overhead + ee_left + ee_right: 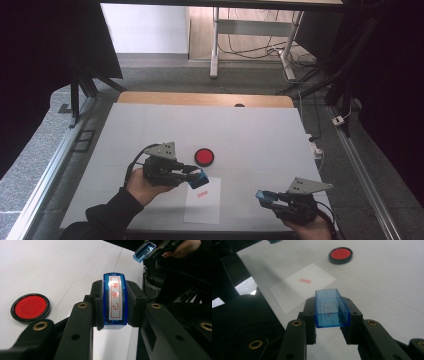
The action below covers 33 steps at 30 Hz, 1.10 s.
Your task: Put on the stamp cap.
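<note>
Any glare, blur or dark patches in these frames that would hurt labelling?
High view: corners fall into black, table evenly lit. Left gripper view: glare whitens the top of the stamp face, red characters still legible. Right gripper view: ink pad soft and slightly smeared, blue cap sharp, left side in dark shadow.

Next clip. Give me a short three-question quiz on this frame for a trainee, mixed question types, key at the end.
1. True or false: the left gripper is shut on the blue stamp.
2. What does the right gripper hold? A) the red ink pad B) the clear blue cap C) the paper sheet
3. What mark is on the paper sheet?

Key
1. True: the jaws clamp the stamp's sides, its red-lettered face toward the camera.
2. B: the clear blue cap sits between its jaws; the red ink pad lies on the table.
3. A small red stamp print.
</note>
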Each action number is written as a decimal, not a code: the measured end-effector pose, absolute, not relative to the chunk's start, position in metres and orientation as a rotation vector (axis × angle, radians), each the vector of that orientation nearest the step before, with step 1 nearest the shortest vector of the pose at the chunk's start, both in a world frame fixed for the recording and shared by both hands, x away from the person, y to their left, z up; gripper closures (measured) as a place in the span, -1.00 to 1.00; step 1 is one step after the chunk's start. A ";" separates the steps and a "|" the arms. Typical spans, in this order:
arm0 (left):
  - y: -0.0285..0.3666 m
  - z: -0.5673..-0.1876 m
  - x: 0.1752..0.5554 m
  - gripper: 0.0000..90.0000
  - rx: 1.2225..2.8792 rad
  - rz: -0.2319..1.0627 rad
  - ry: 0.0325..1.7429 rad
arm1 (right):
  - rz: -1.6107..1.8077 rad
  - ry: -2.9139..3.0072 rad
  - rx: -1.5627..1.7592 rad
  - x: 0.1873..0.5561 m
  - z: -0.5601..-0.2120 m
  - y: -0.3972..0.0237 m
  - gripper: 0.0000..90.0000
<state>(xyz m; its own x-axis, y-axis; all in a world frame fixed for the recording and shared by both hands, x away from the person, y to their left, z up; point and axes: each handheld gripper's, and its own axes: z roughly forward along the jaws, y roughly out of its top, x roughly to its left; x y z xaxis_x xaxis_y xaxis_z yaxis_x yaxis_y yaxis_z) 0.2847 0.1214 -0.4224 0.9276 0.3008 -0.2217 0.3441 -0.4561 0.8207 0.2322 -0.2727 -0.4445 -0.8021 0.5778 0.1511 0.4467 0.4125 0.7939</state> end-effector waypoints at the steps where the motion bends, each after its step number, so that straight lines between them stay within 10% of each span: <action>1: 0.121 -0.422 0.285 0.56 2.076 -0.051 0.459 | 1.342 2.525 0.899 0.233 -0.444 -0.269 0.51; 33: 0.124 -0.420 0.284 0.56 2.060 -0.055 0.365 | 1.461 2.685 0.624 0.261 -0.452 -0.199 0.51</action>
